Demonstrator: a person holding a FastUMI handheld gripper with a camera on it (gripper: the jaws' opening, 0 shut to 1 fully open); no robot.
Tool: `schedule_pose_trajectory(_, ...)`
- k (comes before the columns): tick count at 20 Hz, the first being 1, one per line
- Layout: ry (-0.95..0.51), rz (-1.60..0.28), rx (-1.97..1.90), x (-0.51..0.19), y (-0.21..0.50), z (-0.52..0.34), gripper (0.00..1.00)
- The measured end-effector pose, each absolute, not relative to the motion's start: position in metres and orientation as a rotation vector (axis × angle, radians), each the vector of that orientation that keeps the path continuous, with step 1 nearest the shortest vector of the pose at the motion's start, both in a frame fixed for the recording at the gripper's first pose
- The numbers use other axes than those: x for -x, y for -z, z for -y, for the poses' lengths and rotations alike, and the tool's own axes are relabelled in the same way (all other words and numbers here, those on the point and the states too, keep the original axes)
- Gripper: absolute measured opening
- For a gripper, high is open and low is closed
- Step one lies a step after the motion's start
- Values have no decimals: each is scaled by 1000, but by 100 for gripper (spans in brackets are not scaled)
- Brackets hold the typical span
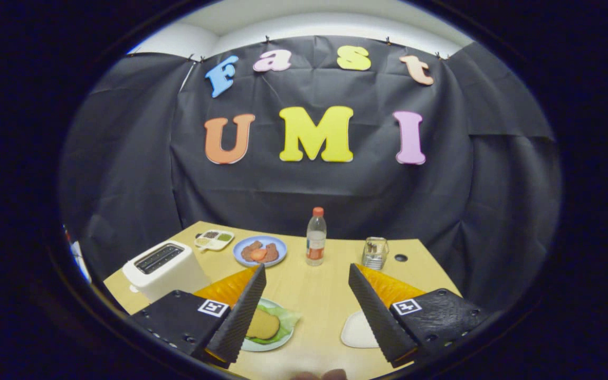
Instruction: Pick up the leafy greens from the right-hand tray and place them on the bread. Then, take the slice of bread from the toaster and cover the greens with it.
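Ribbed wedge claw (pixel 306 311) spread, empty — round bread (pixel 263 324) w/ ruffled greens (pixel 286 320) beneath.

White tray (pixel 358 331) partly behind finger

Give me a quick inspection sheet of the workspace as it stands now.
Surface: wooden table, small round hole near the far right corner.
Job's things: toaster at left; plate by the left finger holds greens and a bread round; white tray by the right finger.
Clutter: bottle, glass jar, blue plate, divided dish.
Grippers: gripper open, holding nothing.
Cables: nothing seen.
Surroundings: black cloth wall.
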State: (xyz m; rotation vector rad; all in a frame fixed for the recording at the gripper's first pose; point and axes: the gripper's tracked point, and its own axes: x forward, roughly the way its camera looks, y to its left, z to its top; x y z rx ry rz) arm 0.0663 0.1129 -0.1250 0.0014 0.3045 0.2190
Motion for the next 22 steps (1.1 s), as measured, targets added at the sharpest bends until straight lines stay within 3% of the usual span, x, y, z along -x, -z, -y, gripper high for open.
schedule_pose_trajectory(8, -189, -113, -21, -17, 19, -29, 97)
schedule_pose_trajectory(14, -101, -82, -36, 4, 11, 27, 97)
schedule_pose_trajectory(22, -93, -80, -121, 7, 15, 31, 96)
